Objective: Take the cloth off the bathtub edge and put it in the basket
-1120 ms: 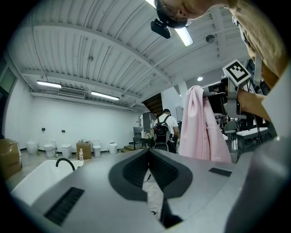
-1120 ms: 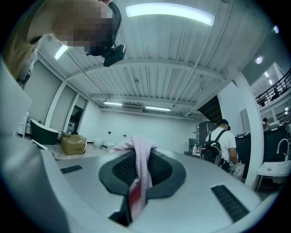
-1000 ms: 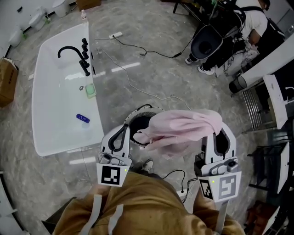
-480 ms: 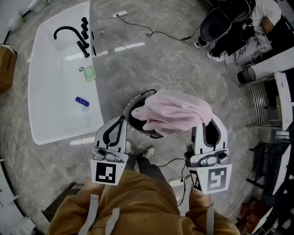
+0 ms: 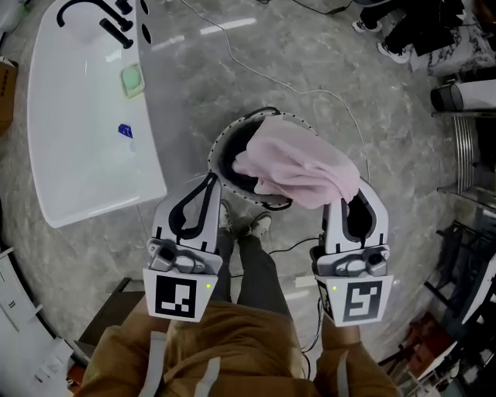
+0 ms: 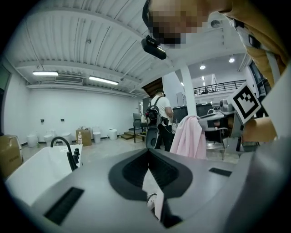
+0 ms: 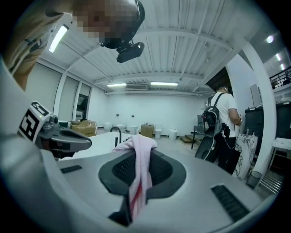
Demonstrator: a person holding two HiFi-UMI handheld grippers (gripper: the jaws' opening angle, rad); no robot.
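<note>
A pink cloth (image 5: 298, 167) hangs bunched from my right gripper (image 5: 355, 192), which is shut on it; in the right gripper view the cloth (image 7: 138, 168) is pinched between the jaws and droops over them. It hovers over the right half of the round black basket (image 5: 229, 147) with a white perforated rim, hiding that side. My left gripper (image 5: 208, 184) is beside the basket's near left rim, shut, with nothing in it. From the left gripper view the cloth (image 6: 190, 136) dangles to the right. The white bathtub (image 5: 77, 163) lies at the upper left.
The tub carries a black faucet (image 5: 108, 19), a green soap (image 5: 132, 77) and a small blue thing (image 5: 125, 130). A cable (image 5: 341, 101) runs over the grey floor. My shoes (image 5: 248, 225) stand at the basket's near side. A metal rack (image 5: 465, 155) is at the right. A person (image 7: 223, 132) stands further off.
Both grippers and the pink cloth have moved forward over the basket. The tub has slid up and left in the head view. The right gripper's hold on the cloth is the same.
</note>
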